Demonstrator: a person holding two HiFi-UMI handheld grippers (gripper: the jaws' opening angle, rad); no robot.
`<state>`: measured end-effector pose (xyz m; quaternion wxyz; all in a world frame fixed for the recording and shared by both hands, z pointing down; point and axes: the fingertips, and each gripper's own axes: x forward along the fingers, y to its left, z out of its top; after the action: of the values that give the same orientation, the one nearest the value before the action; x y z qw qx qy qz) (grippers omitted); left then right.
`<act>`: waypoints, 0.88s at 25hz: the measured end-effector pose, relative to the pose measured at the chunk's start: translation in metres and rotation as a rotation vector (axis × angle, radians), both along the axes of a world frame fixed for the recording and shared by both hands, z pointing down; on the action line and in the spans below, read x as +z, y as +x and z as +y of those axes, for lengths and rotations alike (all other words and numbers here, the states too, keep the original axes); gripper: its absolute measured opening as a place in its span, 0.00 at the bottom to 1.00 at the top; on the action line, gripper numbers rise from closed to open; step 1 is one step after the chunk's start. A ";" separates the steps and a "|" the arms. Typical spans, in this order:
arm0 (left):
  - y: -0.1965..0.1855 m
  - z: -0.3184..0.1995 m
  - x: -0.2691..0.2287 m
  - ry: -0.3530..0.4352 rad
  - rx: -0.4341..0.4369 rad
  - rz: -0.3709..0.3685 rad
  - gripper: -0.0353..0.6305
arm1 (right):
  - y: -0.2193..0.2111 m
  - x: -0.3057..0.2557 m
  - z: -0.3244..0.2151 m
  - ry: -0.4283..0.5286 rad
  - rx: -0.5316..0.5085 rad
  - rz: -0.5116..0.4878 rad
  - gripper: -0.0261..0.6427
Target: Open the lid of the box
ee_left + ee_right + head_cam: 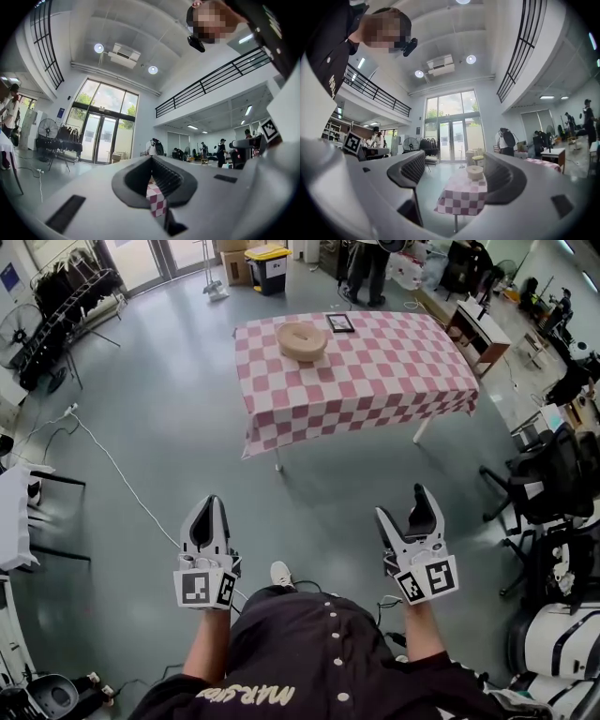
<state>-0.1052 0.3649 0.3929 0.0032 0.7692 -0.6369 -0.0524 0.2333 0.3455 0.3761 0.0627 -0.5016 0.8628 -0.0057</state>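
- The round beige box (pixel 302 340) stands on a table draped in a red-and-white checked cloth (pixel 375 381), toward the far left part of the top. It is well apart from both grippers. From this far off we cannot tell how its lid sits.
- A small black-framed flat object (pixel 339 322) lies just beside the box, by the table's far edge.
- The left gripper (pixel 210 502) is held level above the grey floor (pixel 169 427) and points toward the table. In its own view we see the jaws clenched tip to tip with nothing grasped. Only a sliver of the checked cloth shows through the hollow behind the tips.
- The right gripper (pixel 403 504) is near level too, alongside the left one. Its jaws are released and stand wide apart. In its own view the table and box appear framed between the jaws, but far off, and nothing is in their hold.
- The dark buttoned top (pixel 309 652) of the person holding the grippers fills the bottom of the head view.
- Beyond the table we note a yellow-lidded bin (pixel 267 263) and a standing person (pixel 366 268).
- Black office chairs (pixel 548 474) crowd the right side.
- A white cable (pixel 112 465) trails across the floor at left.
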 end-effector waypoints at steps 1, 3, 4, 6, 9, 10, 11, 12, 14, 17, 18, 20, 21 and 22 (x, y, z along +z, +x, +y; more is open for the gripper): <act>-0.002 -0.003 -0.001 0.003 0.007 -0.001 0.07 | -0.003 0.000 -0.002 0.000 0.005 0.001 0.60; -0.010 -0.007 -0.004 0.012 0.017 -0.005 0.07 | -0.010 -0.001 -0.006 0.005 0.014 0.002 0.59; -0.016 -0.009 -0.006 0.015 0.021 -0.007 0.07 | -0.015 -0.002 -0.008 0.009 0.020 0.002 0.60; -0.028 -0.013 -0.007 0.020 0.027 -0.009 0.07 | -0.024 -0.006 -0.011 0.018 0.036 0.001 0.59; -0.046 -0.018 -0.009 0.027 0.039 -0.011 0.07 | -0.040 -0.010 -0.014 0.033 0.052 0.008 0.60; -0.052 -0.019 -0.009 0.030 0.044 -0.012 0.07 | -0.046 -0.010 -0.013 0.035 0.053 0.011 0.59; -0.057 -0.019 -0.010 0.032 0.049 -0.014 0.07 | -0.051 -0.010 -0.012 0.035 0.054 0.011 0.60; -0.061 -0.021 -0.009 0.034 0.054 -0.017 0.07 | -0.055 -0.010 -0.011 0.033 0.055 0.012 0.60; -0.067 -0.026 -0.008 0.033 0.065 -0.017 0.07 | -0.062 -0.009 -0.012 0.030 0.059 0.022 0.59; -0.073 -0.032 -0.005 0.028 0.073 -0.004 0.07 | -0.065 -0.007 -0.014 0.022 0.078 0.034 0.59; -0.074 -0.034 -0.004 0.027 0.074 -0.002 0.07 | -0.064 -0.006 -0.016 0.018 0.086 0.027 0.59; -0.075 -0.039 -0.002 0.022 0.080 -0.002 0.07 | -0.064 -0.005 -0.021 0.011 0.097 0.016 0.59; -0.074 -0.041 -0.001 0.017 0.086 -0.003 0.07 | -0.065 -0.004 -0.023 0.009 0.099 0.016 0.59; -0.072 -0.044 -0.001 0.014 0.091 -0.004 0.07 | -0.065 -0.004 -0.025 0.008 0.100 0.017 0.59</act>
<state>-0.1775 0.3209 0.3922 -0.0011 0.7976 -0.6007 -0.0549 0.1679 0.3202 0.3722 0.0575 -0.5438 0.8372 0.0052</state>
